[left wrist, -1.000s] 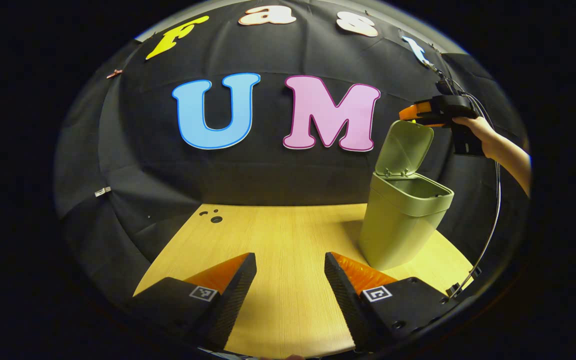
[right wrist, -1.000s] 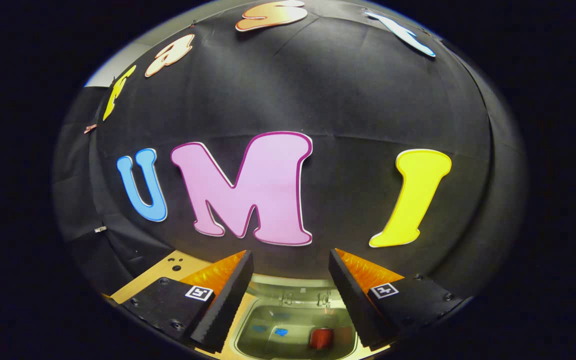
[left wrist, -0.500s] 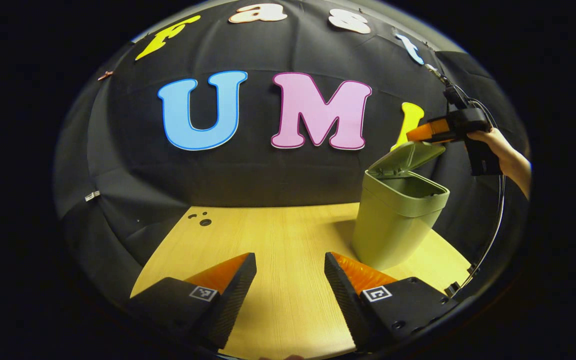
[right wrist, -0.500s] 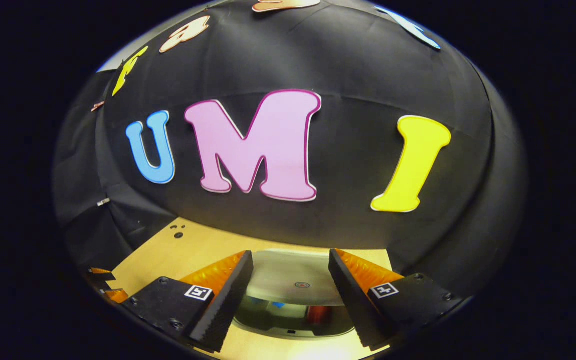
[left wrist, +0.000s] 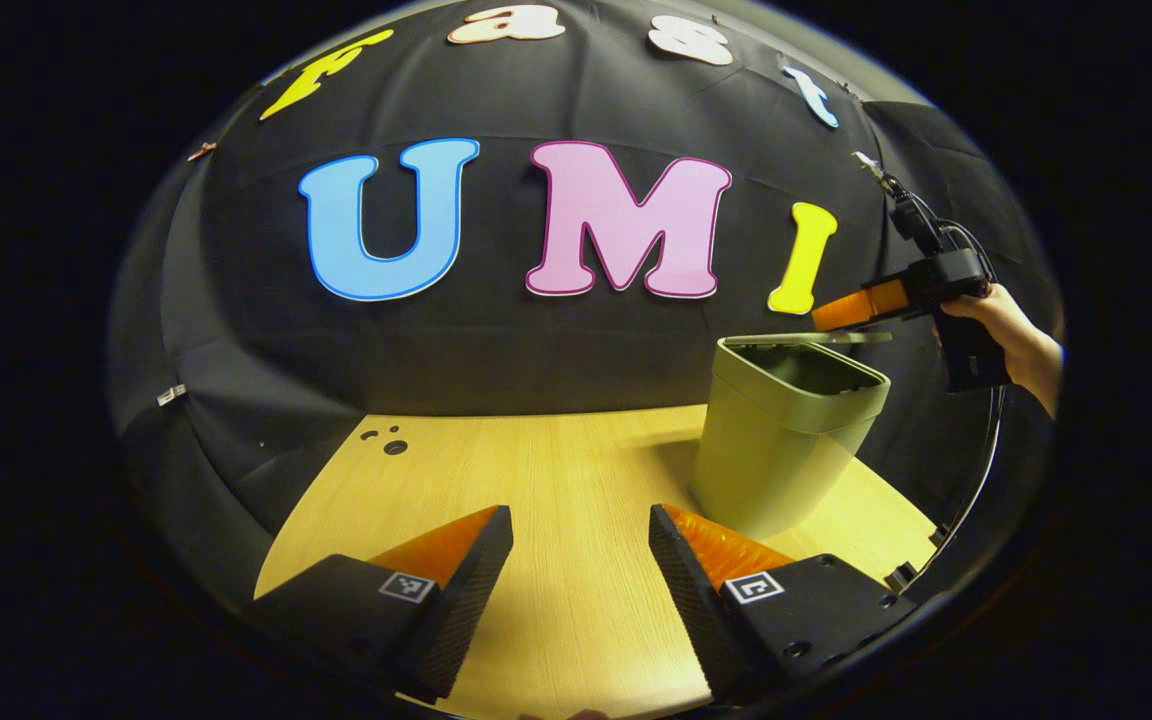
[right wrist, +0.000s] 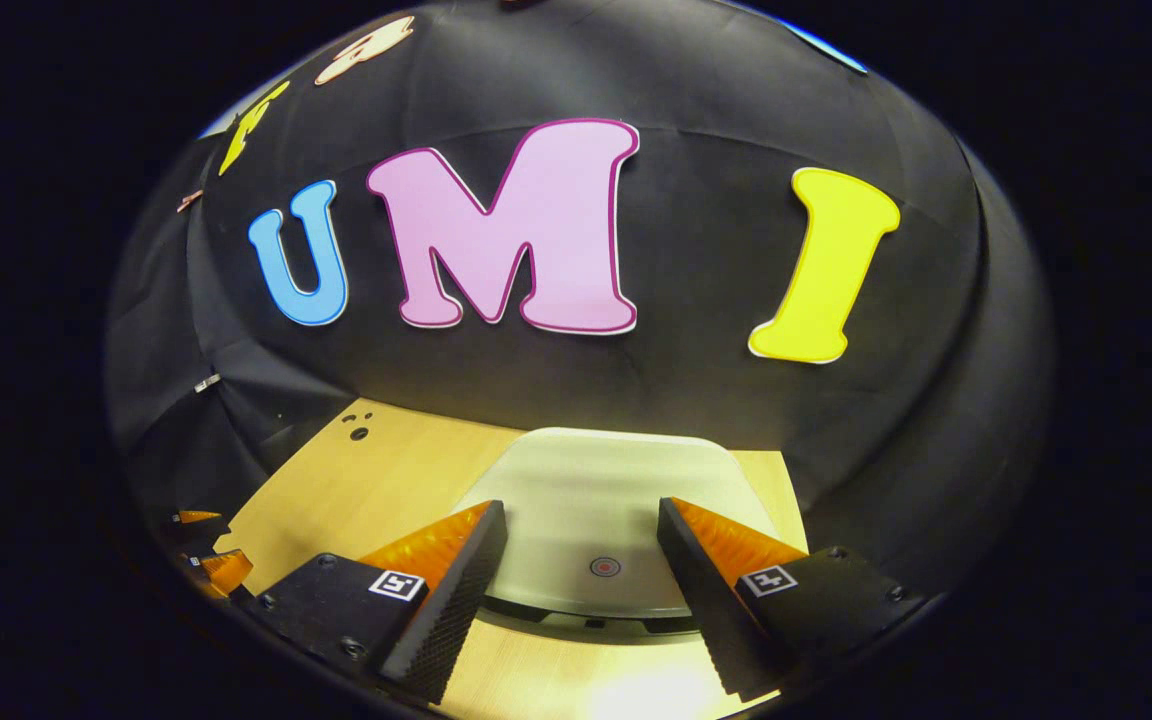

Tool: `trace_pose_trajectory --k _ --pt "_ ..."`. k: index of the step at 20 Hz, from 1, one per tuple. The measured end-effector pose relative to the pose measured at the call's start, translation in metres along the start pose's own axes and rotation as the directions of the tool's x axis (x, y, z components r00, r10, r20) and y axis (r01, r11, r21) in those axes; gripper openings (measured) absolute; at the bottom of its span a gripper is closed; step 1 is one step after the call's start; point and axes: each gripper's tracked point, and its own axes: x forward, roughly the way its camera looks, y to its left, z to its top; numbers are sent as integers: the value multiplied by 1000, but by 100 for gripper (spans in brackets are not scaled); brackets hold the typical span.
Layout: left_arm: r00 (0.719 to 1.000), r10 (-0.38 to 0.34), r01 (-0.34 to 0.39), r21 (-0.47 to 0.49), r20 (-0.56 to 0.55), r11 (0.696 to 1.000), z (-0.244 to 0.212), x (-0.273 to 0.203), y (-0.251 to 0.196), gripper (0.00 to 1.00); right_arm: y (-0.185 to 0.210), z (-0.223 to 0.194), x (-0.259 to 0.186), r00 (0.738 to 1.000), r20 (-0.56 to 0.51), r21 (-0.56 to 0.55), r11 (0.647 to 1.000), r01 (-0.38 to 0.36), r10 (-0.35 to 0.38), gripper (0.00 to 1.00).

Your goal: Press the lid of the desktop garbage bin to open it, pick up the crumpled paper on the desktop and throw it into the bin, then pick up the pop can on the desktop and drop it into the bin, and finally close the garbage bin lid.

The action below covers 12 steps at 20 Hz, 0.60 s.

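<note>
Partly hidden bin (left wrist: 776, 450) interior

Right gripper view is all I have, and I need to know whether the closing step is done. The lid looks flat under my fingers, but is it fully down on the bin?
Observer: Not quite. In the left gripper view the lid lies almost level, yet the dark mouth of the bin shows beneath it.
Operator: Where is my gripper on it?
Observer: The right gripper, held by a hand, hangs close over the lid's top. I cannot tell if it touches.
Operator: And the other gripper?
Observer: The left gripper is open over the table, holding nothing.
</note>
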Motion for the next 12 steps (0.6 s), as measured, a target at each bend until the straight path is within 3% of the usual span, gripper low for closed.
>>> trace_pose_trajectory --k 12 --pt "999 -41 41 -5 1 999 -4 1 0 90 -3 -40 -1 987 -159 12 1000 12 -10 99"
